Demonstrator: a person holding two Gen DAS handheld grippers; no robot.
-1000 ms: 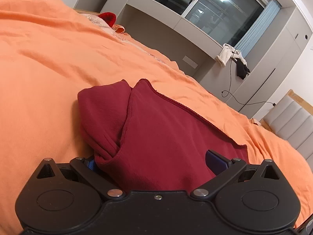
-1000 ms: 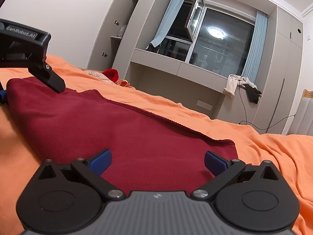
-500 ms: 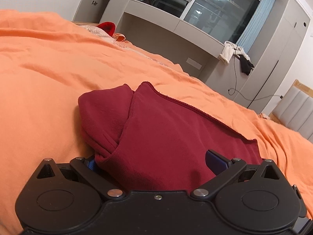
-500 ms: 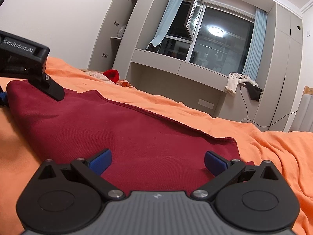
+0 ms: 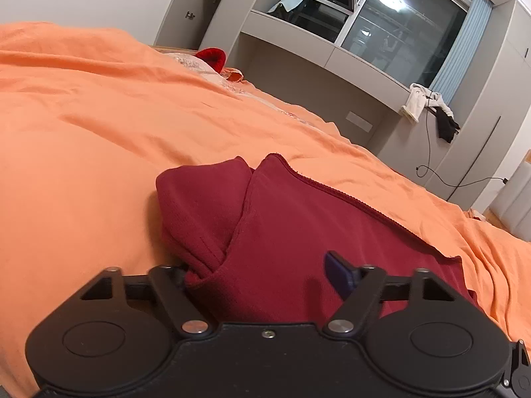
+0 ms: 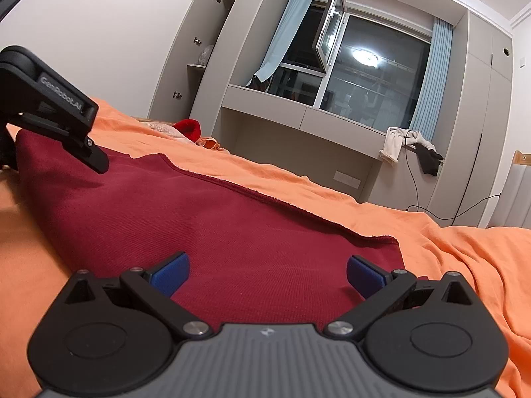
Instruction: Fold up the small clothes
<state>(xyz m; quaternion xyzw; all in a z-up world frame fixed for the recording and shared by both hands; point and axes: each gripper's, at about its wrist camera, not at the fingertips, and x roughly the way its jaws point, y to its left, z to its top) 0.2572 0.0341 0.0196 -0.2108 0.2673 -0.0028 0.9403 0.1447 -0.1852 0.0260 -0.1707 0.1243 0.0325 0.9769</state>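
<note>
A dark red knit garment (image 5: 298, 225) lies on the orange bedspread (image 5: 99, 116), with a folded sleeve part bunched at its left. My left gripper (image 5: 262, 273) is open with its jaws wide apart; cloth lies between them and covers the left fingertip, and only the right blue pad (image 5: 340, 270) shows. My right gripper (image 6: 267, 273) is open and low over the garment (image 6: 232, 219) near its right end, with both blue pads (image 6: 171, 272) showing. The left gripper's black body (image 6: 49, 106) shows at the garment's far left in the right wrist view.
A red item (image 5: 212, 58) and some pale cloth lie at the far side of the bed. Grey cabinets and a window ledge (image 6: 298, 119) stand behind the bed. Clothes hang on the ledge (image 6: 411, 147) with a cable below. A padded headboard (image 6: 521, 192) is at the right.
Both grippers have tilted upward, so more of the window and wall shows. The garment has hardly moved and both grippers stay open.
</note>
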